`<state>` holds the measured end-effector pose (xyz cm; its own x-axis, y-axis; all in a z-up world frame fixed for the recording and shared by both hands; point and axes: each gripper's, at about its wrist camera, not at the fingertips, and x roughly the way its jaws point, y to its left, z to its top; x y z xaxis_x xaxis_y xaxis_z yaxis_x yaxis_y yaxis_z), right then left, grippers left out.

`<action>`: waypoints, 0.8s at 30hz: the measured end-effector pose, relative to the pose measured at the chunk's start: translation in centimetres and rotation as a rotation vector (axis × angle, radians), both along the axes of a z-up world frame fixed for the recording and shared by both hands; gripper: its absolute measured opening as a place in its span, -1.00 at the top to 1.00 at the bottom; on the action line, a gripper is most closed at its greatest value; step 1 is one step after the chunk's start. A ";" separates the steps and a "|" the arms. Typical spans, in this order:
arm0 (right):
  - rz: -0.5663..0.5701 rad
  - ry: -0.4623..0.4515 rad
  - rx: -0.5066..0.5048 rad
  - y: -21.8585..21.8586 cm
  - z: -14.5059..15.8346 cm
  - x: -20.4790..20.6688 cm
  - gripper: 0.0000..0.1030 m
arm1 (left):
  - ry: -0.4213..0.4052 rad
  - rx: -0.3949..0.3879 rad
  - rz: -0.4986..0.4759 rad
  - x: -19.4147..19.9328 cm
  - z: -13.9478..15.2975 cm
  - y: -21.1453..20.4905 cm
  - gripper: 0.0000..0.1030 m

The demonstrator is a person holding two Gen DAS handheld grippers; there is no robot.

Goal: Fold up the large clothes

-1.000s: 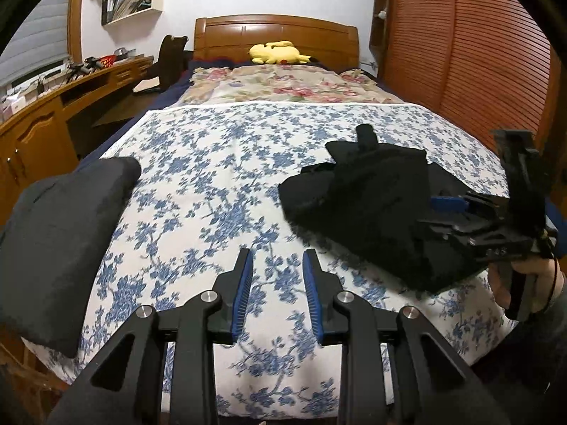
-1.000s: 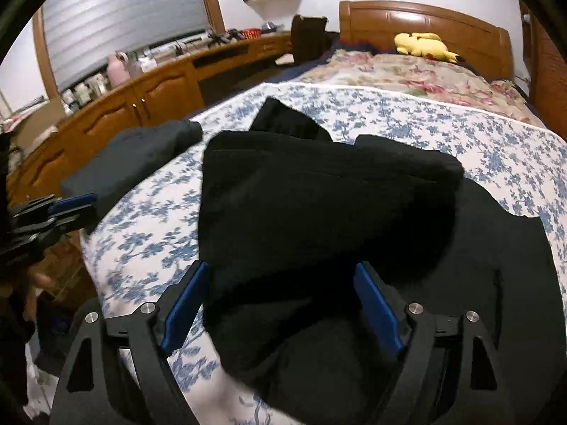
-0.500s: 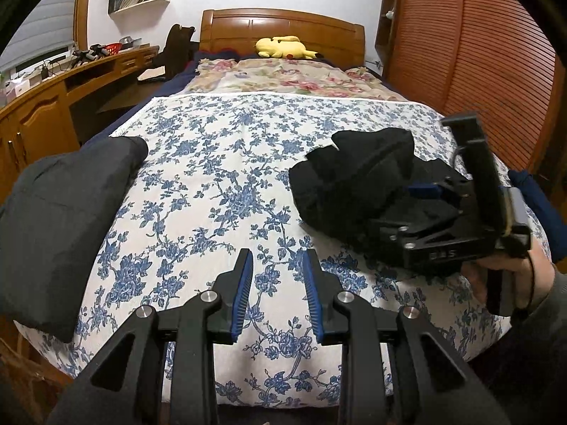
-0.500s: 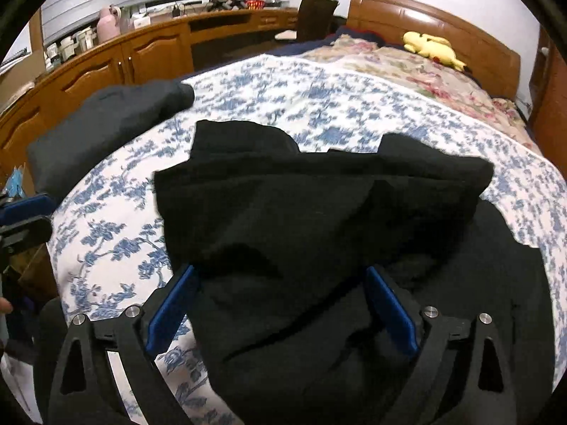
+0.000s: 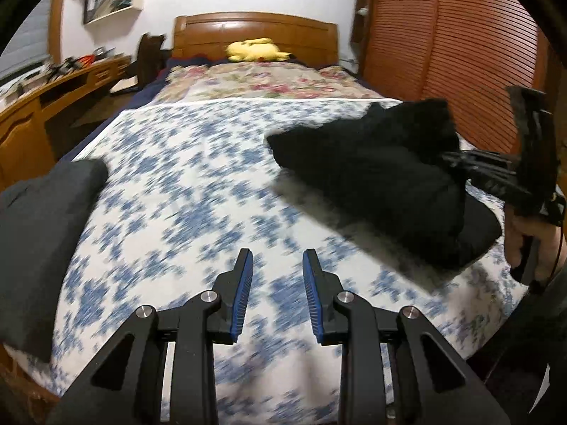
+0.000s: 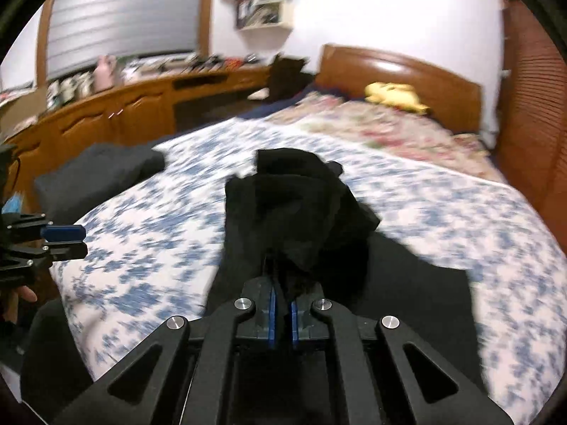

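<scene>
A black garment (image 5: 382, 177) lies bunched on the right side of the bed's blue-flowered sheet (image 5: 195, 177). My right gripper (image 6: 282, 304) is shut on a gathered fold of this black garment (image 6: 301, 212), and the cloth hangs from the pads, partly raised off the sheet. The left wrist view shows that right gripper (image 5: 496, 173) at the far right, held by a hand. My left gripper (image 5: 278, 258) hovers over bare sheet near the foot of the bed, open a little, with nothing between its fingers. It also appears at the left edge of the right wrist view (image 6: 63, 237).
A folded dark grey garment (image 5: 39, 219) sits at the bed's left edge. A yellow plush toy (image 5: 255, 49) rests by the wooden headboard. A wooden desk (image 5: 21, 131) runs along the left, and a slatted wardrobe (image 5: 443, 35) stands on the right.
The right jaws were wide around the black garment and have closed on it. The cloth has been gathered and pulled up. The left gripper has shifted slightly, its gap unchanged.
</scene>
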<state>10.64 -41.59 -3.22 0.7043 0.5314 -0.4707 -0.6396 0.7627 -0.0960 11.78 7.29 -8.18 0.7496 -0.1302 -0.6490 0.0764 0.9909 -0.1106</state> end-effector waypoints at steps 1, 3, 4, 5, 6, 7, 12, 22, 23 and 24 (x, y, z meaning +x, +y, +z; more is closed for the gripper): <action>-0.034 -0.018 0.006 -1.9 0.2 -0.1 0.91 | -0.005 0.000 -0.016 0.4 0.2 -0.7 0.42; -0.092 -0.028 0.010 -5.2 0.1 -0.2 0.91 | -0.012 0.000 -0.059 1.5 0.5 -2.6 0.42; -0.130 -0.032 0.005 -6.9 -0.2 -0.2 0.91 | -0.014 0.000 -0.072 1.8 0.5 -3.3 0.42; -0.165 -0.028 0.000 -8.6 -0.6 -0.2 0.91 | -0.014 0.000 -0.092 2.3 0.6 -4.3 0.42; -0.192 -0.016 -0.001 -9.6 -1.1 -0.2 0.91 | -0.016 -0.001 -0.112 2.7 0.7 -5.2 0.42; -0.228 0.005 0.003 -11.1 -1.9 -0.2 0.91 | -0.017 0.001 -0.138 3.3 0.8 -6.6 0.42; -0.331 0.100 0.051 -16.9 -6.1 0.0 0.91 | -0.017 0.018 -0.226 5.2 1.1 -11.6 0.42; -0.337 0.077 0.060 -19.2 -4.9 -1.8 0.08 | -0.022 0.014 -0.314 6.4 2.0 -18.8 0.42; -0.345 0.066 0.068 -19.6 -5.0 -2.0 0.06 | -0.023 0.015 -0.318 6.3 2.2 -19.2 0.42; -0.349 0.058 0.088 -20.1 -4.5 -2.1 0.05 | -0.023 0.017 -0.323 6.3 2.3 -19.6 0.42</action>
